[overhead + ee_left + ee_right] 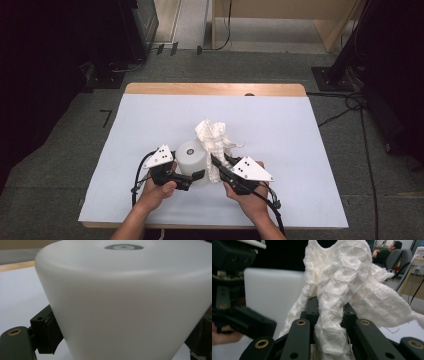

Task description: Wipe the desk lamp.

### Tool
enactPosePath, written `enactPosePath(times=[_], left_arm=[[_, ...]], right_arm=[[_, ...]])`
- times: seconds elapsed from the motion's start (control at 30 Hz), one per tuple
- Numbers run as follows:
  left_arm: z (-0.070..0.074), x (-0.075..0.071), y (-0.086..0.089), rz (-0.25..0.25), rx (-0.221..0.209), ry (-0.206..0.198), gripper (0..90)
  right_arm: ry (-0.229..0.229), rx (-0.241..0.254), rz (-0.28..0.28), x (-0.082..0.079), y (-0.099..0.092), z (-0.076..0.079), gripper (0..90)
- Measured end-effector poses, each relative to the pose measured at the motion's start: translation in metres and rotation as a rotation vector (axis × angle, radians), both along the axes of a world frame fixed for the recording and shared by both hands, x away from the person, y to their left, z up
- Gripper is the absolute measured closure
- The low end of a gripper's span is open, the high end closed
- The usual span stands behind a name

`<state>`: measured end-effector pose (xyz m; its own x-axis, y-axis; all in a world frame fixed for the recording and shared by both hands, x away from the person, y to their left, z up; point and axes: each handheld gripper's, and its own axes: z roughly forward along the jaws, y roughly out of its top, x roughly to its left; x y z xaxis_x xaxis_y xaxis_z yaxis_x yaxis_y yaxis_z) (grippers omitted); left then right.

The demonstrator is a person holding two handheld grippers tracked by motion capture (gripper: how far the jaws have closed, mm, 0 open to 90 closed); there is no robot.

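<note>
A white, smooth container (191, 155) with a grey ring on its top stands on the table, near the front middle. My left gripper (194, 170) has its jaws on either side of the container (125, 302), and a black pad (50, 335) presses its wall. A crumpled white waffle-weave cloth (214, 137) rises just right of the container. My right gripper (216, 163) is shut on the cloth's lower part. In the right gripper view the cloth (337, 290) stands up from between the jaws (329, 312), with the container (274, 292) and the left gripper (237, 315) close behind at the left.
A pale sheet (280, 130) covers the table, with a wood strip (215, 89) bare at the far edge. Cables (350, 107) and a black stand base (330, 77) lie on the floor to the right. A person (387, 255) sits far off.
</note>
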<state>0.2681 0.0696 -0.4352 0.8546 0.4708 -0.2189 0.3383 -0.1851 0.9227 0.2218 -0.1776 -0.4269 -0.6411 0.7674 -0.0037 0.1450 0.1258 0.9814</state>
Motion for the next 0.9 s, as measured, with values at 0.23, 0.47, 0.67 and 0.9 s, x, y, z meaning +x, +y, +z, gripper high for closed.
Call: enactPosePath(times=[0.23, 0.47, 0.67, 0.9], left_arm=[[0.007, 0.002, 0.011, 0.027, -0.040, -0.004, 8.5], [0.004, 0.004, 0.010, 0.052, -0.009, -0.025, 8.5], [-0.011, 0.007, 0.004, 0.226, 0.142, -0.099, 8.4], [-0.027, 0.014, 0.006, 0.370, 0.195, -0.103, 8.4]], right_arm=[[0.043, -0.048, 0.008, 0.003, 0.008, -0.016, 74.7], [0.029, -0.049, -0.016, 0.006, 0.001, -0.014, 74.0], [0.010, -0.020, -0.080, 0.010, -0.020, -0.004, 73.8], [-0.013, 0.014, -0.161, 0.014, -0.045, 0.006, 73.8]])
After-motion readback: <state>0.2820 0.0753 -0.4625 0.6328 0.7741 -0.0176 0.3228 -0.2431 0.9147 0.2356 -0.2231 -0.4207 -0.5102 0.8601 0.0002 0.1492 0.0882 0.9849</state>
